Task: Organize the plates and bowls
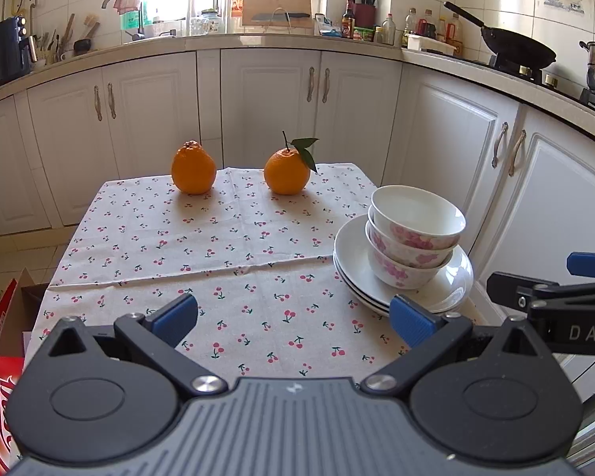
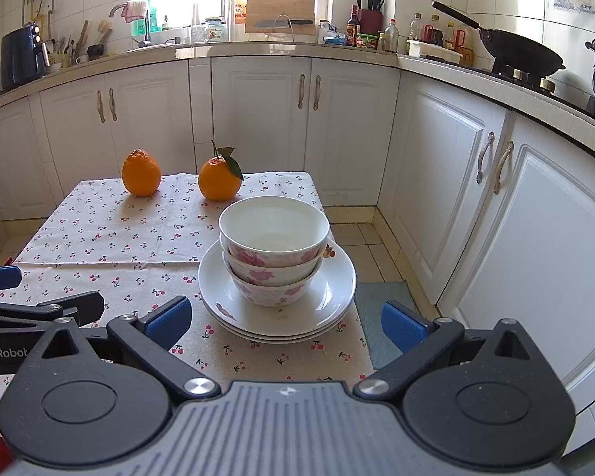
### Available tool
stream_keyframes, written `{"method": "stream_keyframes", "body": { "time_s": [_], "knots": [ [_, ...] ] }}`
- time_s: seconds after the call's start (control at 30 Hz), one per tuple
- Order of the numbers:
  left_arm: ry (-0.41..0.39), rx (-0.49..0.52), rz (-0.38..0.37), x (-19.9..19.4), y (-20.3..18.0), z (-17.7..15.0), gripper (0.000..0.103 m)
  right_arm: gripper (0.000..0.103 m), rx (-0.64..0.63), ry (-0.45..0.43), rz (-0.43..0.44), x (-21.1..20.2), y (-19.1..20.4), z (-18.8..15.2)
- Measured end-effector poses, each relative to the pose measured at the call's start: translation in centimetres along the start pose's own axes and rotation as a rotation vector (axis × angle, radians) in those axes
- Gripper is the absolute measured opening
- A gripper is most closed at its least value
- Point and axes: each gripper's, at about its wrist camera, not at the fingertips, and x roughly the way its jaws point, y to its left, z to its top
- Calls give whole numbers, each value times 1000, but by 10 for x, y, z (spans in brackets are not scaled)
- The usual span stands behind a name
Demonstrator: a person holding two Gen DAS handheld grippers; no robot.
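With both claws spread and empty, stacking looks done.
Three pink-flowered white bowls [image 2: 273, 250] nest on stacked white plates [image 2: 329, 301] at the cherry-print bench's [image 2: 99, 238] right edge; left claw [image 1: 293, 319] and right claw [image 2: 285, 319] hang short.

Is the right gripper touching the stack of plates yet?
Apart. The right wrist view shows the right gripper open, its fingers either side of the stack of plates with tablecloth visible between.
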Motion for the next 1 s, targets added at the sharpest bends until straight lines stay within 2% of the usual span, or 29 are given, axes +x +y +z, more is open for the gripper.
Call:
{"method": "stream_keyframes", "body": {
  "time_s": [1.0],
  "knots": [
    [-7,-2,1,-1,0,1,102,103,-10,-10,-6,-2,1,2]
  ]
}}
